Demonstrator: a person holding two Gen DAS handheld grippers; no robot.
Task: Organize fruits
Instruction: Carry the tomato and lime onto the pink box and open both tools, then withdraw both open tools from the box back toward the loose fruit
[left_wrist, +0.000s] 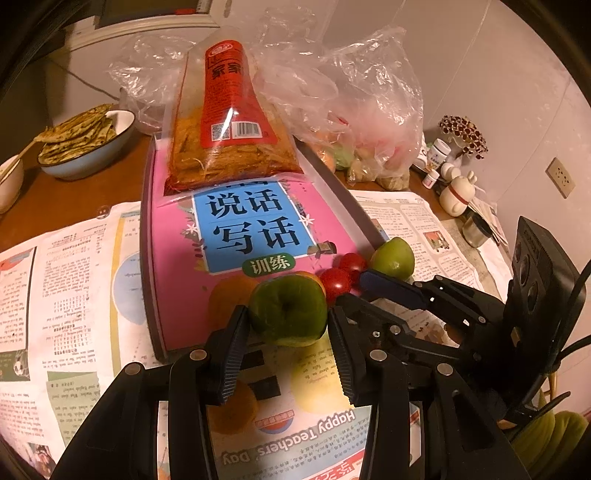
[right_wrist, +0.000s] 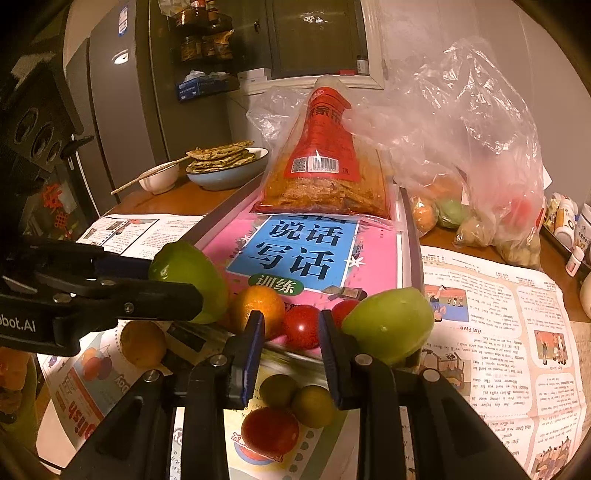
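My left gripper (left_wrist: 286, 325) is shut on a green apple (left_wrist: 288, 310) and holds it just above the near edge of a pink book (left_wrist: 177, 266). The same apple (right_wrist: 192, 277) shows in the right wrist view, held by the left gripper (right_wrist: 177, 288). My right gripper (right_wrist: 291, 332) is open over the book's near edge, with a red tomato (right_wrist: 303, 325) between its fingers. An orange (right_wrist: 256, 304) sits left of it, a second green apple (right_wrist: 391, 325) right of it. Another tomato (right_wrist: 269, 430), two small green fruits (right_wrist: 295, 397) and an orange (right_wrist: 142, 343) lie on the newspaper (right_wrist: 480, 314).
A red snack bag (left_wrist: 229, 122) lies on the book's far end. A clear plastic bag of fruit (right_wrist: 472, 177) stands at the right. A bowl of flatbread (left_wrist: 85, 144) and a white bowl with chopsticks (right_wrist: 159, 177) sit at the left. Small bottles and figurines (left_wrist: 454, 184) line the right edge.
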